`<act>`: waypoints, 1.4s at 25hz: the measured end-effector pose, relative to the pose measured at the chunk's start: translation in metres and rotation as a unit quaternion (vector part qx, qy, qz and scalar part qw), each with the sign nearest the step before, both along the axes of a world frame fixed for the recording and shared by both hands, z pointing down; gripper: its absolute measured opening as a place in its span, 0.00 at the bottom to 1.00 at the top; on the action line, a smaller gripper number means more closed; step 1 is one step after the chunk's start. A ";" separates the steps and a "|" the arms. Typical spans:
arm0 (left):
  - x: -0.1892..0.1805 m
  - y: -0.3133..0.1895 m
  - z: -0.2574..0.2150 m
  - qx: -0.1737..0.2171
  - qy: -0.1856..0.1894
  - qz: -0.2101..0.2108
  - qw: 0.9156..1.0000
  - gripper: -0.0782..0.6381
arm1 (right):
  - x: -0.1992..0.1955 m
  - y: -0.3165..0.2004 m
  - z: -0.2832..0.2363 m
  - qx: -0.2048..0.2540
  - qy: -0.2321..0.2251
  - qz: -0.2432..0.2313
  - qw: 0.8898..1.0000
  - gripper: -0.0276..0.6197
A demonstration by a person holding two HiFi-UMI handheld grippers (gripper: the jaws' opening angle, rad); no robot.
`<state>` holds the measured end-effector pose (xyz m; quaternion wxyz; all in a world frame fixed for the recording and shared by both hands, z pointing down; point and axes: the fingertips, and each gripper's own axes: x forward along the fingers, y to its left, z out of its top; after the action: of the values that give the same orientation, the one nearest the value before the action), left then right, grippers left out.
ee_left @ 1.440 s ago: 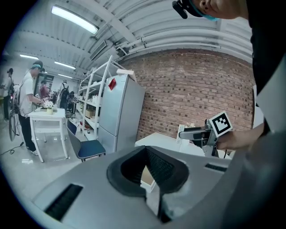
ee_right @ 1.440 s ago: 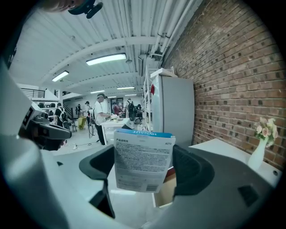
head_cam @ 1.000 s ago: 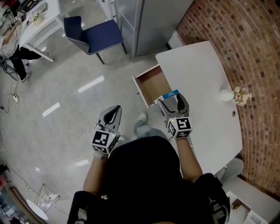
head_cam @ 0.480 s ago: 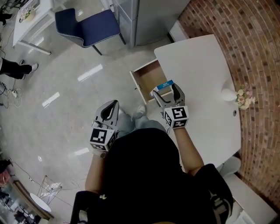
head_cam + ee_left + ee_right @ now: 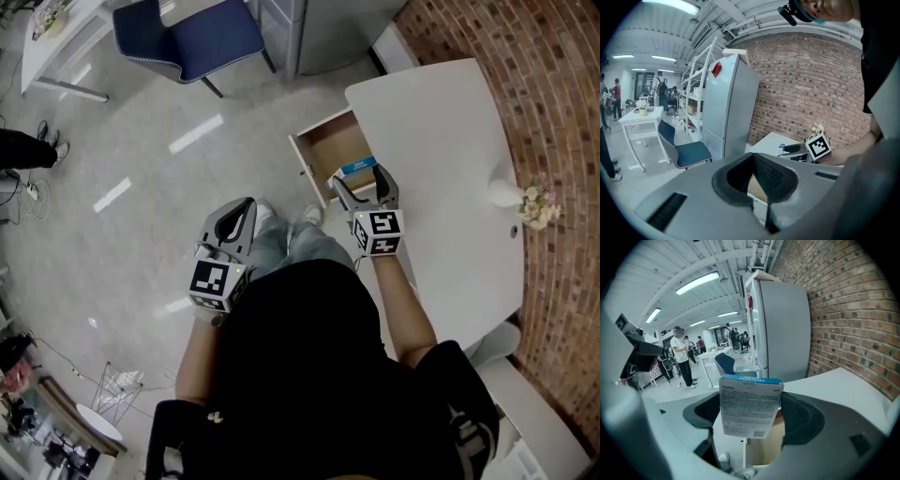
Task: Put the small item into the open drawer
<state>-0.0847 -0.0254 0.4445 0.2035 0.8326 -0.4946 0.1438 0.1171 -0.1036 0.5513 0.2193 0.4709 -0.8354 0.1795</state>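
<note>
Right gripper is clamped on a small white cardboard box with a blue top right at the edge of the open brown wooden drawer, left gripper pinched closed.

The white surface sits at two o'clock from me, its drawer pulled open at one; a small vase of flowers stands on it at three o'clock.
</note>
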 end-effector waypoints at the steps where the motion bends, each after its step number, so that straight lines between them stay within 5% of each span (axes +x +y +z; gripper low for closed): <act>1: -0.002 -0.001 0.002 -0.001 -0.002 0.003 1.000 0.11 | 0.000 0.000 0.007 -0.004 0.002 0.005 1.000 0.69; 35: -0.043 0.015 0.075 -0.077 -0.035 0.066 0.994 0.11 | 0.018 0.012 0.254 -0.154 0.112 0.086 0.978 0.68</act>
<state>-0.1278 -0.0106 0.5190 0.2395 0.8396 -0.4333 0.2235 0.1346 -0.0918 0.8050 0.3651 0.5191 -0.7241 0.2699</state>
